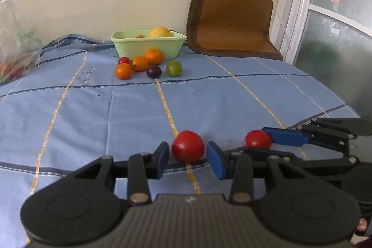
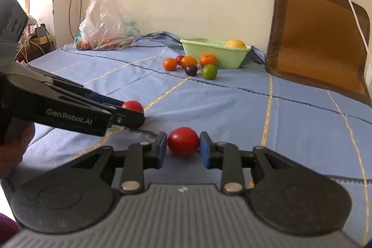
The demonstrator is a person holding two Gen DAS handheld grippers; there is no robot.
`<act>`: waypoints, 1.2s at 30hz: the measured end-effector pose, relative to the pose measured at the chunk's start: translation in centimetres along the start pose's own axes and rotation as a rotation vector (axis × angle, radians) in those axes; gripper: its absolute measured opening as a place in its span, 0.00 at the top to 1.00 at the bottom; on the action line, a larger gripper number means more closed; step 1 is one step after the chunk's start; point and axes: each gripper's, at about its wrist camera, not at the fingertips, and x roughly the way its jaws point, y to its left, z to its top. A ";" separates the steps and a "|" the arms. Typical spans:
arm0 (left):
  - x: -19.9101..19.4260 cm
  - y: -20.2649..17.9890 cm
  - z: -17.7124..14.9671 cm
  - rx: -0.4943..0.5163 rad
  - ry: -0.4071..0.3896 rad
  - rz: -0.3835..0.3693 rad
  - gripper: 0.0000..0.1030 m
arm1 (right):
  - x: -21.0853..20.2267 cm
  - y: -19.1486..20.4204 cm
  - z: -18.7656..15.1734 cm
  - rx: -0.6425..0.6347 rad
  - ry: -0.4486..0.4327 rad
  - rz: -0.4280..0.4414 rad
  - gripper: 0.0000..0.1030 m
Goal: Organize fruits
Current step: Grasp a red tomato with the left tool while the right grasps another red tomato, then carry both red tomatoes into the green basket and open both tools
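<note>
Fruit pickup, both grippers low at the near edge of the bed.

Left gripper (image 1: pixel 187 156) was part open, one red fruit (image 1: pixel 188 149) sitting between its blue pads (image 1: pixel 215 159). Small gap showed on each side, so not clamped yet as far as I could tell. Fruit lay dead ahead along the finger axis; closing should be enough, no reach needed.

Right gripper (image 2: pixel 183 150) was narrower, its pads touching or almost touching a second red fruit (image 2: pixel 183 141) on both sides. Looked like a grip, but the fruit seemed to rest on the cloth, so I couldn't confirm it was carried. Both fruits were round, no long axis to align. Each hand had its own fruit; neither needed to cross over.

Green basket (image 1: pixel 148 47) stood at the far edge near the wall, well apart from both grippers, with a yellow fruit (image 1: pixel 160 32) inside. Just in front of it lay oranges (image 1: pixel 153 56), a dark plum (image 1: pixel 153 71) and a green fruit (image 1: pixel 173 68).

Bed carried a blue sheet (image 1: pixel 93 120) with yellow and navy lines. Plastic bag (image 2: pixel 104 22) sat at the far left corner, brown woven cushion (image 2: pixel 318 38) leaned on the wall at far right, white cable above it.
</note>
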 end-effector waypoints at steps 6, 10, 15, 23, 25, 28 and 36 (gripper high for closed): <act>0.1 -0.1 0.0 -0.002 -0.005 0.016 0.64 | -0.2 0.1 -0.4 0.006 0.010 0.000 0.65; 0.3 -0.3 0.1 0.009 -0.005 0.020 0.64 | -0.3 0.1 -0.5 0.011 0.017 -0.004 0.65; 0.7 -0.7 0.1 0.038 -0.007 0.027 0.69 | -0.4 0.0 -0.6 0.019 0.021 -0.007 0.65; 0.8 0.3 1.3 0.016 -0.012 -0.011 0.70 | -0.2 -0.3 -0.1 0.021 0.012 -0.009 0.69; 1.0 0.6 2.2 0.036 -0.031 0.003 0.70 | 0.0 -0.6 0.4 0.025 0.003 -0.007 0.69; 1.6 1.1 4.1 0.058 -0.053 0.027 0.70 | 0.9 -1.1 1.6 0.018 -0.008 -0.007 0.69; 5.4 3.6 9.7 0.079 -0.093 0.116 0.70 | 5.6 -3.0 6.5 -0.022 -0.069 -0.031 0.69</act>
